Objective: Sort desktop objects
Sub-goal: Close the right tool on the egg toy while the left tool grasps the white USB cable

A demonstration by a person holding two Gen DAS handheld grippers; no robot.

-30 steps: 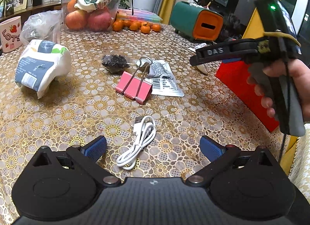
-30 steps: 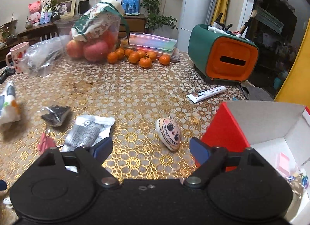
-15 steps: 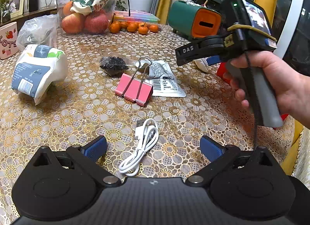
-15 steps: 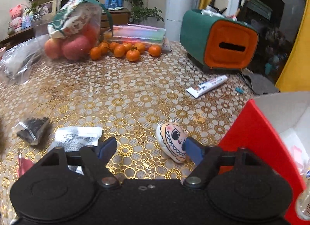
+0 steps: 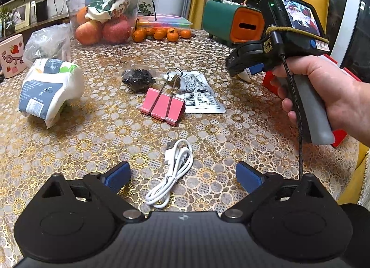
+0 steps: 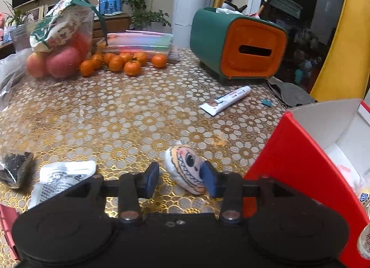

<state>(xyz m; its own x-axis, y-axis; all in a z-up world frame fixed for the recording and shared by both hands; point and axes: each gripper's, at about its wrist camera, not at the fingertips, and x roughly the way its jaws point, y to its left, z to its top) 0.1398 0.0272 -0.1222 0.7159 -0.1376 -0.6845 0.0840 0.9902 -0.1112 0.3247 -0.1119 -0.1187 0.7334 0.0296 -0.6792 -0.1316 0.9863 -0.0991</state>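
Note:
My right gripper (image 6: 179, 179) is low over the table, its jaws partly closed around a small plush face toy (image 6: 186, 167); the right pad touches it, the left pad stands a little off. The red box (image 6: 298, 166) with a white inside stands just right of it. My left gripper (image 5: 182, 176) is open and empty above a coiled white USB cable (image 5: 173, 175). A pink binder clip (image 5: 163, 106), a silver sachet (image 5: 200, 93) and a small bag of dark bits (image 5: 138, 78) lie beyond. The right gripper (image 5: 248, 65) also shows in the left wrist view.
A white and blue packet (image 5: 46, 90) lies at the left, a pink mug (image 5: 11, 55) behind it. A fruit bag (image 6: 60, 44), tangerines (image 6: 124, 62), a green and orange box (image 6: 238, 48) and a tube (image 6: 225, 102) are at the back.
My right gripper has moved forward and down to the plush toy and its jaws have narrowed around it. My left gripper has stayed open over the cable.

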